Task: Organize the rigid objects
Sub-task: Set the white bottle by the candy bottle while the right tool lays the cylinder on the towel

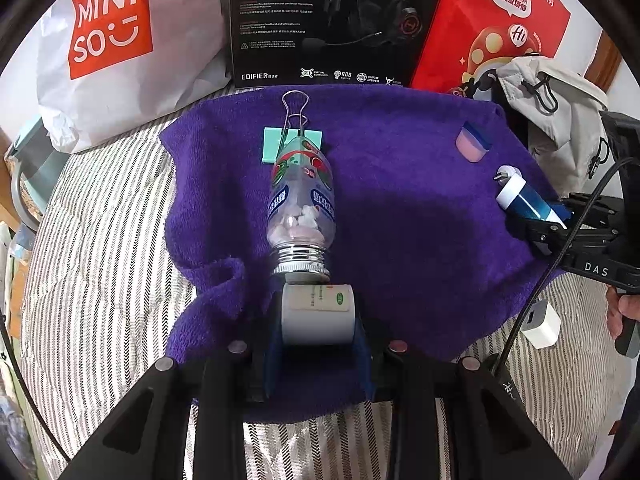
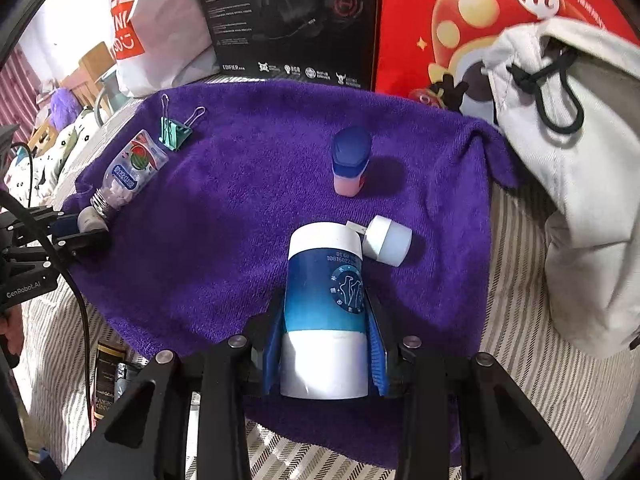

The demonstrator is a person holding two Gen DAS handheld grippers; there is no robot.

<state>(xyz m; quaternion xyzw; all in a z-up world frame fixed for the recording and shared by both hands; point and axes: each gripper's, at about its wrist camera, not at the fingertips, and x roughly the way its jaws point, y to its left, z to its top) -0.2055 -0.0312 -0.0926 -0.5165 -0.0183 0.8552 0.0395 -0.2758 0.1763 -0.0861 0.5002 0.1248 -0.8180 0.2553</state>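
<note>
A purple towel [image 2: 240, 240] covers the striped bedding [image 1: 100, 240]. My right gripper [image 2: 325, 356] is clamped on a blue-and-white canister [image 2: 326, 304] at the towel's near right. My left gripper [image 1: 318, 340] is clamped on a small white bottle [image 1: 318, 312], touching a clear candy bottle [image 1: 302, 200] lying at the left. A green binder clip [image 1: 292, 140] lies beyond; a blue-capped pink jar [image 2: 351, 164] stands far right.

On the bed [image 1: 100, 240] lies a towel [image 1: 400, 208]. On the towel's left a bottle [image 1: 301, 196] lies with a binder clip [image 1: 294, 136] just beyond it; a small jar [image 2: 351, 164] stands right of them. 2 boxes [image 1: 328, 20] and a bag [image 1: 120, 48] stand behind.
</note>
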